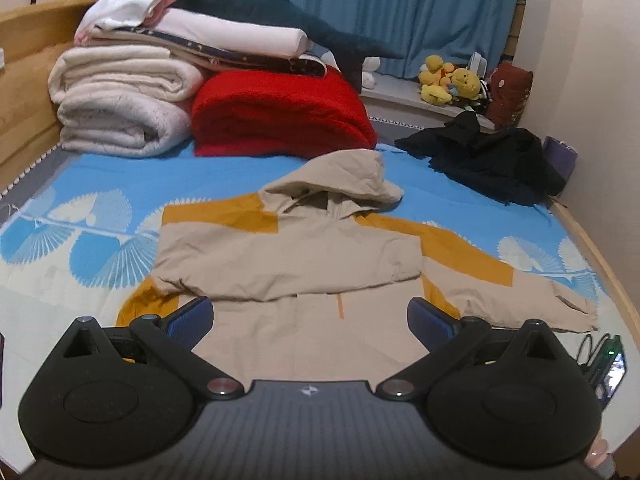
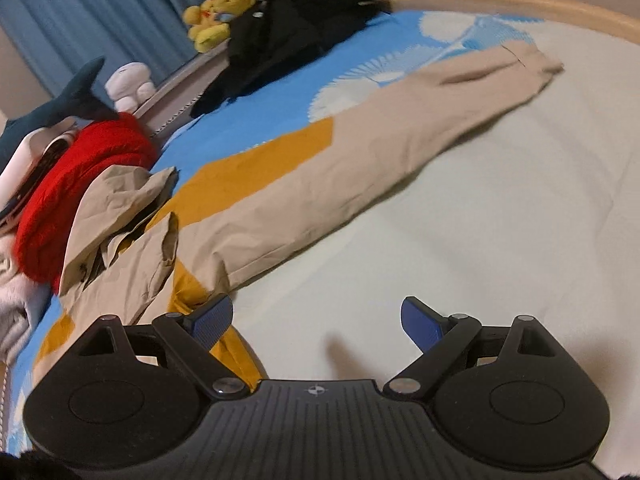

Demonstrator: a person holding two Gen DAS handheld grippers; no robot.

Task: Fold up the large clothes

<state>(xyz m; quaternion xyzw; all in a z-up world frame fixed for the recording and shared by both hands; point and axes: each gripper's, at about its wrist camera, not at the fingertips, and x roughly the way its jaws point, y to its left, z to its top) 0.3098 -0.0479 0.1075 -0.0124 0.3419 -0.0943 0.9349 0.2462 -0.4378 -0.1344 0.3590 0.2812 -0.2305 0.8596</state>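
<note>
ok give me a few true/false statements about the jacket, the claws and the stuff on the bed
1. The beige and mustard jacket has one sleeve folded across its chest. True.
2. The other sleeve is folded in as well. False: it lies stretched out on the bed.
3. The right claw is clamped on the sleeve. False: it is open and holds nothing.
4. The left claw is open over the jacket's lower part. True.
5. The red blanket lies beyond the hood. True.
6. The black garment is neatly folded. False: it lies in a crumpled heap.
</note>
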